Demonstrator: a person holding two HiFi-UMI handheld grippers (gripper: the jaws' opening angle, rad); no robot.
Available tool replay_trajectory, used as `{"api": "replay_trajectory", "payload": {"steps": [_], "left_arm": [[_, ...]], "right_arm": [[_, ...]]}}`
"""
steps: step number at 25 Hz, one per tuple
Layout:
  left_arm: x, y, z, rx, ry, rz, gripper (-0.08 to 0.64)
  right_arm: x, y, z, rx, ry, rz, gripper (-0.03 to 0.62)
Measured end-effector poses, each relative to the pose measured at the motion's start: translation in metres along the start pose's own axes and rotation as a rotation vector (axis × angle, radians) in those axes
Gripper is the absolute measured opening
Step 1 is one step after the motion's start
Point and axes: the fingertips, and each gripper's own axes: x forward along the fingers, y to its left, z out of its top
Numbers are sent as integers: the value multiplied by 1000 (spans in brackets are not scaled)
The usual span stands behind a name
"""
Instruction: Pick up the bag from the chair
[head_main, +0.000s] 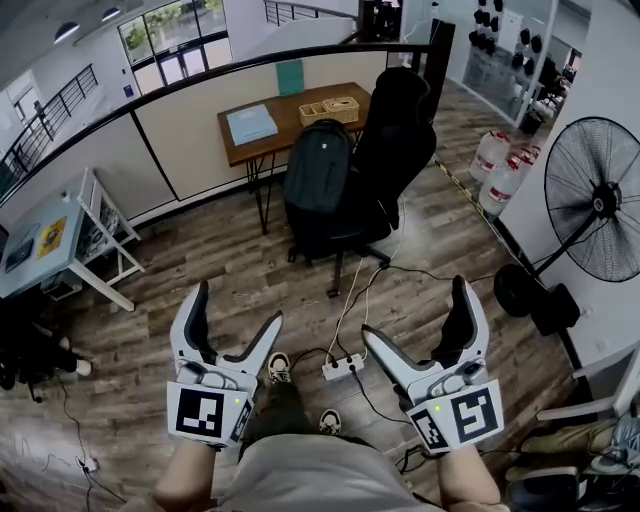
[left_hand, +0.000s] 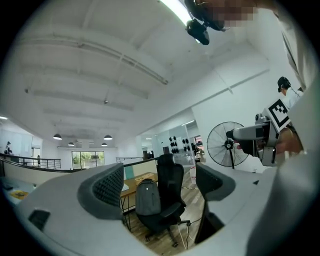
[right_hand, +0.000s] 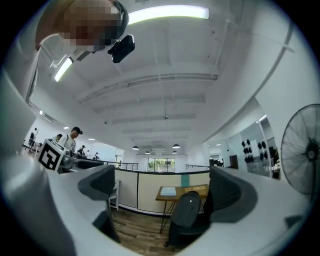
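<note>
I hold both tools out in front of me at about waist level, pointed toward the target and not yet at it, since I stand well apart from the chair (head_main: 392, 140) with bare wooden floor (head_main: 200, 250) between us. The left gripper (head_main: 238, 306) has its jaws spread wide with nothing between them, and the right gripper (head_main: 415, 310) is just as wide and just as empty (both gripper views only frame the far-off chair in the gap). That suits an approach, I judge: jaws already parted need no opening once I arrive. The bag (head_main: 318, 165), dark grey, stands upright on the seat and leans against the backrest, which is likely what keeps it from slumping over. The chair itself sits just in front of a wooden desk (head_main: 285, 110), turned partly toward me, so the bag's face is open to a reach from this side. I cannot make out a top handle or straps at this range, so I judge the upper edge of the bag the likeliest place to take hold. A power strip (head_main: 342, 367) and its cables (head_main: 350, 290) lie on the floor between my feet and the chair, worth stepping around. The task has not yet begun in earnest; walking closer comes first.
</note>
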Motion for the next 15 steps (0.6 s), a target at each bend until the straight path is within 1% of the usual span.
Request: {"api": "replay_trajectory", "payload": {"steps": [4,8,11,15], "left_arm": [[9,8,-10,14,5,4,430],[29,15,-19,6,9,-31,430],[48,27,-24,29,15,-40,430],[79,49,-36,30,28,-47,430]], "right_arm": [[12,2,-18,-17,39,22,595],[34,-2,-32,35,53,30,594],[56,-9,-37,37,61,25,592],[91,-21,-46,33,74,-5,591]]}}
